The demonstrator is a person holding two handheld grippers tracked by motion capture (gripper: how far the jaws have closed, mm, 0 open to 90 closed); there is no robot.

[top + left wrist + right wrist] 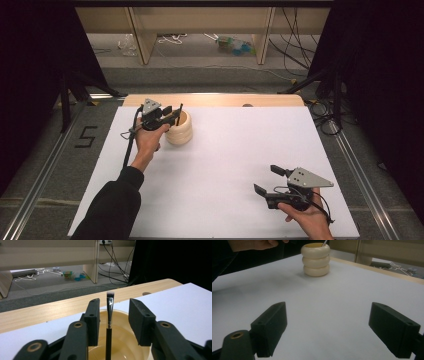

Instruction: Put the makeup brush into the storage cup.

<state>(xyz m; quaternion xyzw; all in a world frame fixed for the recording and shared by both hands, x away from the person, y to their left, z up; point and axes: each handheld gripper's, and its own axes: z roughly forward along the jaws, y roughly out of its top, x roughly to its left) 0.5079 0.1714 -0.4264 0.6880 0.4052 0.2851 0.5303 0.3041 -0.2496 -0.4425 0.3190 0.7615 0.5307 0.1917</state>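
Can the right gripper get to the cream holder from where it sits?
Probably yes: bare white table lies between the open right gripper and the cream holder. The left gripper hangs over its rim.

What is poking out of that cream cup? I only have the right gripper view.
Observer: A brush with a black handle, standing bristles up inside the cup.
Operator: Is the left claw gripping it?
Observer: No. The left claw straddles the brush, with a gap on both sides.
Operator: Where does my right claw sit?
Observer: The right claw is open over the white sheet's near right part, far from the cup.
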